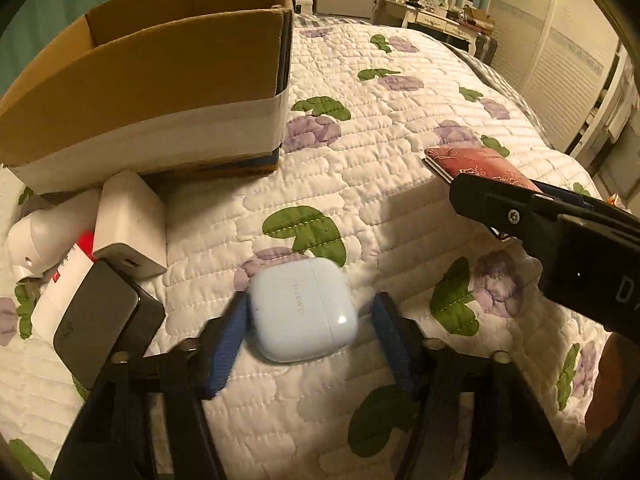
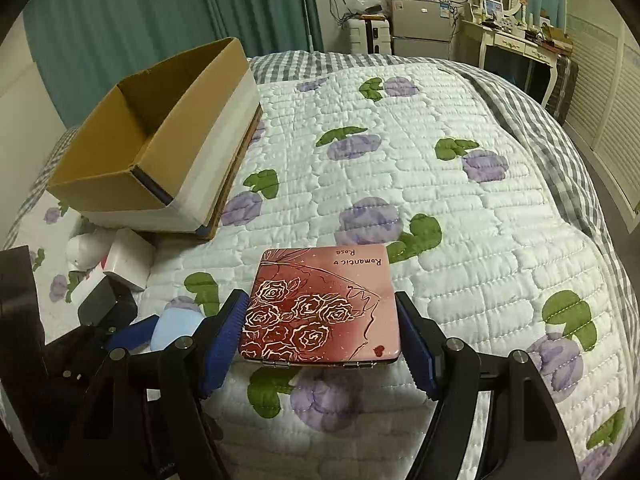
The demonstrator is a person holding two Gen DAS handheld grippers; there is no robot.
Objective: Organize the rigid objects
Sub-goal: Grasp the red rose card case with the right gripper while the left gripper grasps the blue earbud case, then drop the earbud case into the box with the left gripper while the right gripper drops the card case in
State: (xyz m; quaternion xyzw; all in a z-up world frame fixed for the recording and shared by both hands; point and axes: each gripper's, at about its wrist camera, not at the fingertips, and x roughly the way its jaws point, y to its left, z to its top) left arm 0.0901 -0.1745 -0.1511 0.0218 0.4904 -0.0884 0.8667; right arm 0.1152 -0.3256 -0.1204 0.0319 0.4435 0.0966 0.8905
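On the far left of the bed, a cluster of small items lies on the quilt (image 1: 360, 184) in front of the cardboard box (image 1: 152, 92): a white rounded device (image 1: 44, 236), a white charger block (image 1: 130, 226), a red-and-white carton (image 1: 64, 284) and a black charger (image 1: 102, 320). The black charger rests partly on the carton, and the white charger block touches both. The cardboard box stands open-topped behind them, with a white band around its lower wall.

Left hand-held gripper (image 1: 308, 320): jaws spread, one blue pad on each side of the pale blue earbud case (image 1: 306, 308). The left pad appears to touch the case; a visible gap separates the right pad from it. The case lies flat on the quilt and is not clamped.

Right hand-held gripper (image 2: 320, 336): jaws spread around the pink rose-printed compact (image 2: 320, 304), lettered "Romantic Rose". The left pad sits against the compact's edge; the right pad stands just beside the opposite edge. The compact lies flat on the quilt with its hinges toward the camera, well to the right of the box.

Beyond the bed, a dressing table (image 2: 516, 40) with a round mirror stands on the right.
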